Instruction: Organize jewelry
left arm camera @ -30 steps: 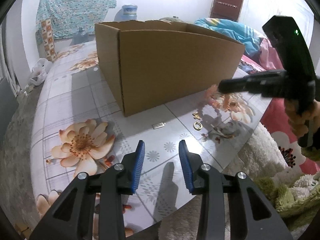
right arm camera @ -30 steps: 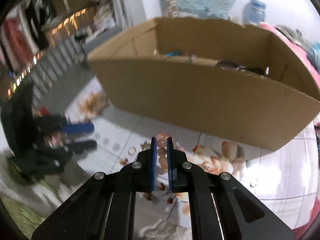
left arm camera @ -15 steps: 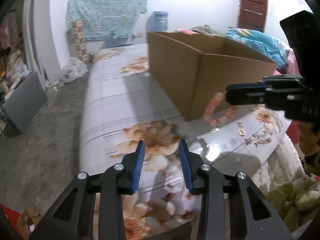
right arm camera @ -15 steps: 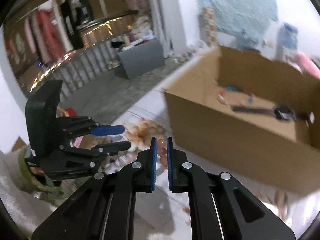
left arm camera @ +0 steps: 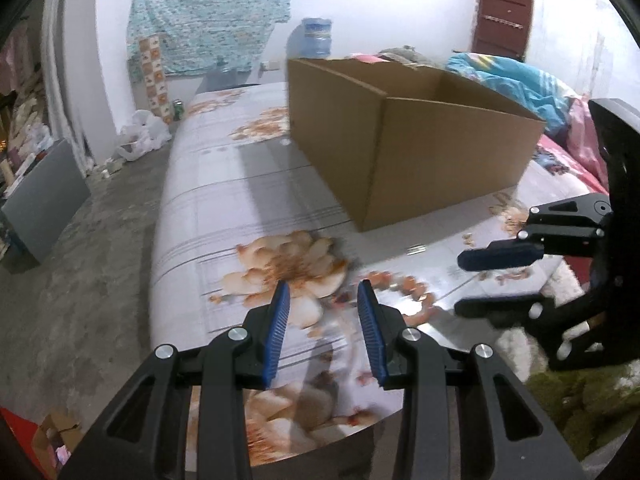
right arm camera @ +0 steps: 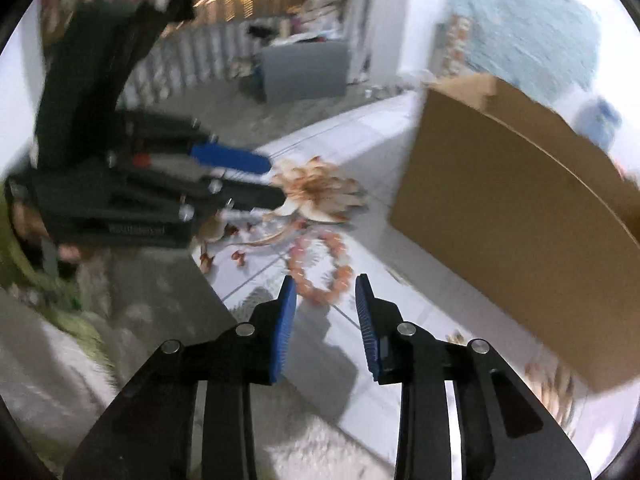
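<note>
My right gripper (right arm camera: pixel 325 292) has just been opening; its jaws stand partly apart with nothing between the pads. The pink bead bracelet (right arm camera: pixel 320 268) lies flat on the glossy floral tabletop (right arm camera: pixel 400 280) just ahead of the tips, a loop of smooth round beads, long axis running away from me toward the printed flower. The left gripper (left arm camera: pixel 325 300) is also part open and empty, hovering over the flower print (farther from the beads, I'd judge). The corrugated cardboard box (right arm camera: pixel 520 208) sits to the right of the bracelet, well apart. Re-grasping means pushing forward and down over the near arc. Small gold pieces (right arm camera: pixel 454 336) blurred, can't identify.
</note>
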A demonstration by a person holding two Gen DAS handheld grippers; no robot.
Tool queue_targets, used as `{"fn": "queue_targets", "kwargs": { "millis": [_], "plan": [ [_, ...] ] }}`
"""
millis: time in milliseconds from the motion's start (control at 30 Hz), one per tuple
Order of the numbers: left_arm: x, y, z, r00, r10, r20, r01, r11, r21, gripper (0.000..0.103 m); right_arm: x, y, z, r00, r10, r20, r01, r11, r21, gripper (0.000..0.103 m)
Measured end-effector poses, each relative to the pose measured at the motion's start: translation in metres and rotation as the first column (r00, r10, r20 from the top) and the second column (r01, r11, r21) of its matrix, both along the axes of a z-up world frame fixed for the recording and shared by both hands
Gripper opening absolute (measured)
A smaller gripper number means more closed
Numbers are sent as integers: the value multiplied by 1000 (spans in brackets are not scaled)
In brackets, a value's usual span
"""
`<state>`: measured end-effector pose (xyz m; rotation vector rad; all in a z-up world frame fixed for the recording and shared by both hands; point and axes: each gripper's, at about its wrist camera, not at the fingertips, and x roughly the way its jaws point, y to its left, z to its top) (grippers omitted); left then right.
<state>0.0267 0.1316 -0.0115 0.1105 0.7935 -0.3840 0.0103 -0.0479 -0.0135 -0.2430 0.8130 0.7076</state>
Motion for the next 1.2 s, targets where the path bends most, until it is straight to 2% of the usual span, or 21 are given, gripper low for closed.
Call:
{"fn": "queue_targets", "kwargs": {
  "millis": [67, 167, 267, 333, 500, 667, 1067, 1167, 1200],
  "plan": [
    [0, -10, 0, 999, -35, -4, 35, 999, -15, 34, 1, -23, -1, 994, -88, -66, 92, 994, 65, 30],
    [1, -27, -1, 996, -90, -8, 90, 996, -22, 34, 3, -50, -6, 968, -216, -125, 230, 968, 105, 30],
    [3, -41, -1, 990, -138, -10, 137, 990, -31, 34, 1, -63, -10, 944, -302, -130, 317, 941, 115, 28],
    [3, -49, -2, 986, -166, -14, 165, 986, -34, 34, 3, -64, -13, 932, -349, -103, 358, 929, 95, 27],
    [1, -60, -5, 981, -192, -20, 191, 981, -28, 34, 7, -48, -18, 947, -319, -40, 321, 946, 38, 20],
    [-2, -59, -10, 985, -167, -34, 166, 986, -25, 34, 14, -36, -27, 960, -280, -17, 279, 960, -15, 12],
    [3, -60, -11, 984, -173, -35, 172, 985, -26, 34, 18, -25, -30, 969, -240, 57, 243, 969, -50, 8],
    [4, -62, -11, 984, -177, -34, 176, 984, -27, 34, 19, -23, -31, 970, -239, 48, 240, 970, -34, 8],
    [5, -63, -11, 983, -179, -32, 178, 984, -27, 34, 20, -24, -32, 970, -238, 41, 239, 971, -24, 3]
  ]
}}
